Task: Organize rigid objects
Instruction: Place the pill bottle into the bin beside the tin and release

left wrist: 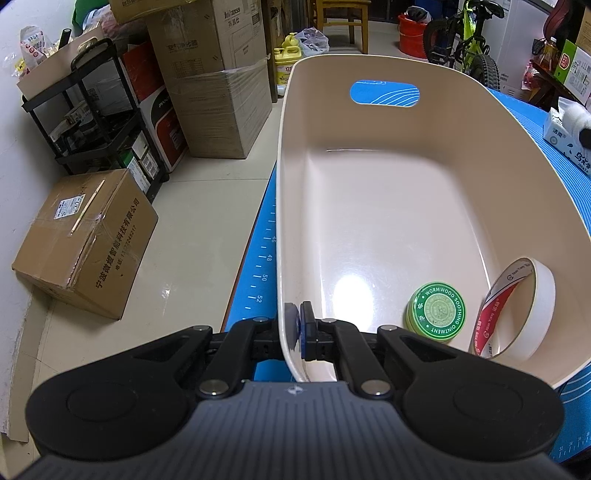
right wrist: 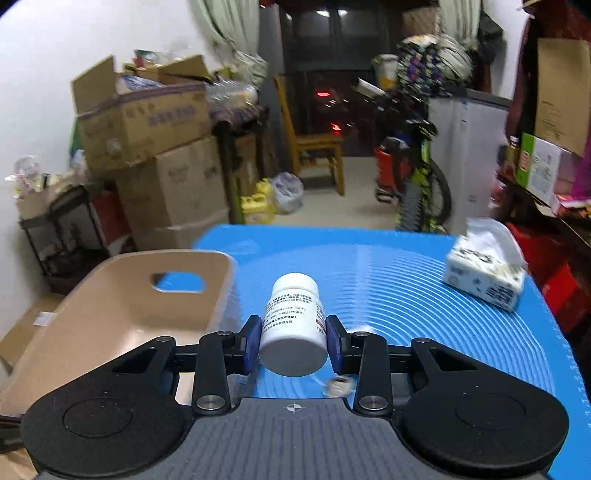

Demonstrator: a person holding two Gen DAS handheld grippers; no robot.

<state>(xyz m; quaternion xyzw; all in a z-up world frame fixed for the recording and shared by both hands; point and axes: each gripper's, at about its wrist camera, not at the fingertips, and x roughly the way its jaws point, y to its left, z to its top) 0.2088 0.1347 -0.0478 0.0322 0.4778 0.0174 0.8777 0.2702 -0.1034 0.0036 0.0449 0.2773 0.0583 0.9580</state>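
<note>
Two grips: left fingers point(left wrist: 300, 325) pinch the bin point(left wrist: 369, 66) wall, right fingers point(right wrist: 293, 339) clamp a white bottle point(right wrist: 293, 325).

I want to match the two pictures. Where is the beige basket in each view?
Left wrist view: the beige basket fills the centre and right; the left gripper is shut on its near wall.
Right wrist view: the basket lies at lower left, left of the white bottle that the right gripper holds.
Shared landmark: the wooden chair at the back of the room.
</note>
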